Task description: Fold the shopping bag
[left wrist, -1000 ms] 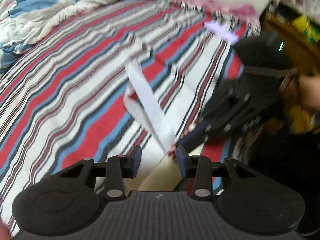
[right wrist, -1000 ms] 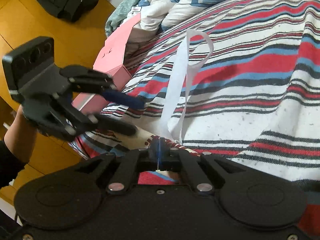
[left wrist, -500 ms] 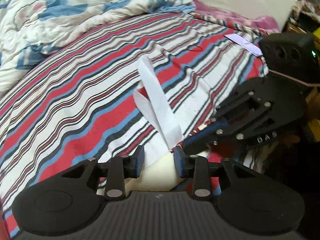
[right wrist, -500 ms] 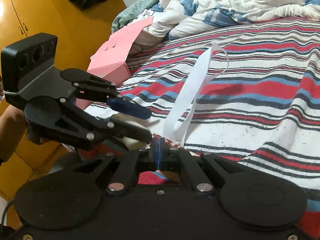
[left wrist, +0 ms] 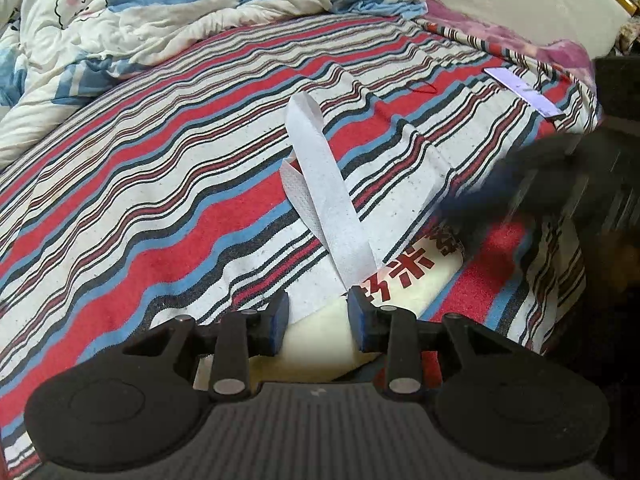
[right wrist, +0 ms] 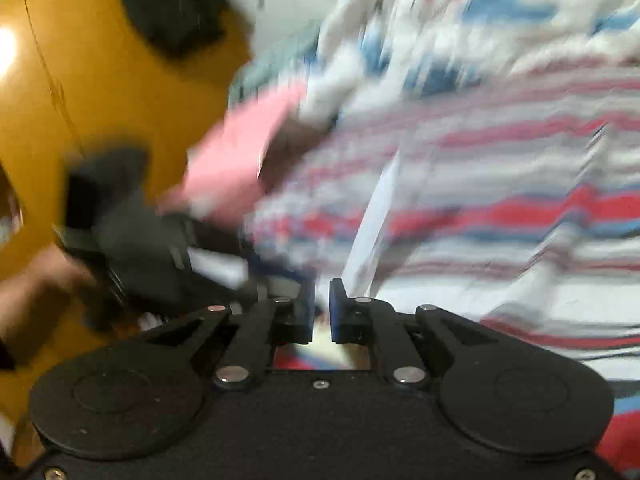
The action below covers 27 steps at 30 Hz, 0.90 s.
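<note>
The shopping bag (left wrist: 404, 276) is a cream roll with red characters, lying at the near edge of the striped bed (left wrist: 140, 184). Its white handle strap (left wrist: 324, 188) loops up and away over the sheet. My left gripper (left wrist: 318, 316) is shut on the near end of the roll, with cream fabric filling the gap between its pads. In the left wrist view my right gripper (left wrist: 472, 208) is a dark blur over the far end of the bag. Its own view is smeared; its jaws (right wrist: 322, 308) are opening, with a narrow gap and nothing pressed between them. The strap (right wrist: 376, 220) rises just beyond.
A crumpled white and blue quilt (left wrist: 120, 20) lies at the back of the bed. A flat lilac card (left wrist: 524, 92) rests near the far right edge. A pink box (right wrist: 240, 160) and a yellow wardrobe (right wrist: 80, 100) stand beside the bed. A person's hand (right wrist: 36, 292) holds the left gripper.
My right gripper has let go of the bag's end, parted its pads a little and swung up and away, blurring its view. The left gripper keeps its hold on the roll.
</note>
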Motion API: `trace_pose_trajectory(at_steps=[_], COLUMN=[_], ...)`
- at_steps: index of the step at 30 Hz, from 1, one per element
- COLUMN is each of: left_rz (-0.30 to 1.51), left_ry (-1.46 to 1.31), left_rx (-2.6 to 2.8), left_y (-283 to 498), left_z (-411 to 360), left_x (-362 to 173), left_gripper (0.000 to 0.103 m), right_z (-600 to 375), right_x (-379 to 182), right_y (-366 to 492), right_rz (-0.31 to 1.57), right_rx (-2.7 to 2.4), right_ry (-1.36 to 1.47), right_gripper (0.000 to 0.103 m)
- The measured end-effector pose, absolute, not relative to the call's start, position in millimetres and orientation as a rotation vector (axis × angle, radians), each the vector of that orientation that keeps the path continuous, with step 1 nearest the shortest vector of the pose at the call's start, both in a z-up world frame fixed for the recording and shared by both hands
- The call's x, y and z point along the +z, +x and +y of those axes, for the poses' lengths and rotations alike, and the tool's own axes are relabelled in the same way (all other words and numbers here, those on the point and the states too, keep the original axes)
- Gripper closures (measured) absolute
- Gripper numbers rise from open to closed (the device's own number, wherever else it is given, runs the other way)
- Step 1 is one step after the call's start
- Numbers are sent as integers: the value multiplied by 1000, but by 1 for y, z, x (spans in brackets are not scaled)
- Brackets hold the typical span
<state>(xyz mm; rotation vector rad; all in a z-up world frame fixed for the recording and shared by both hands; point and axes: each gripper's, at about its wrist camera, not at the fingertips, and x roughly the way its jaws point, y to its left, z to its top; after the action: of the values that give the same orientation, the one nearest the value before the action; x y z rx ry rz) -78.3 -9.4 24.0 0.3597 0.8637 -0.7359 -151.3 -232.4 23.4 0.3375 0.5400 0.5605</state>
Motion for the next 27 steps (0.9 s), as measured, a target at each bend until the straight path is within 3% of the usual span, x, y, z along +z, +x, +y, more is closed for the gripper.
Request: trace_pose_trajectory(at_steps=[3,6,9,12,18,23,25,27], left_rz=[839,829,825,823,821,843,839,830], left_ry=[356,336,319,306,331,319,325,333], left_rx=[-729,-717,-705,-694,-691,-715,-722,-727], left_y=[-82,-84,-84,-85,-87,-80,-81,-83], left_z=[-8,-6,-5,-4,-7,-5,-4,-4], left_x=[23,22,22,22,24,24,24,24], left_gripper=[71,71,71,71,71,71,71,71], right_z=[-275,-298,-299,-294,-273,-183,-174,-182], right_x=[48,49,34,21,32,23,20,14], right_y=[-180,-188,-183,-169,-181,-207,-188,-160], right_rz=[449,478,514,562,533,435,460,538], right_rx=[331,128,16,1,288,569,580,551], right_ry=[220,16,-272,-426,-127,-310,-249,-85], right_gripper=[93,89,78,78,80,82,83,91])
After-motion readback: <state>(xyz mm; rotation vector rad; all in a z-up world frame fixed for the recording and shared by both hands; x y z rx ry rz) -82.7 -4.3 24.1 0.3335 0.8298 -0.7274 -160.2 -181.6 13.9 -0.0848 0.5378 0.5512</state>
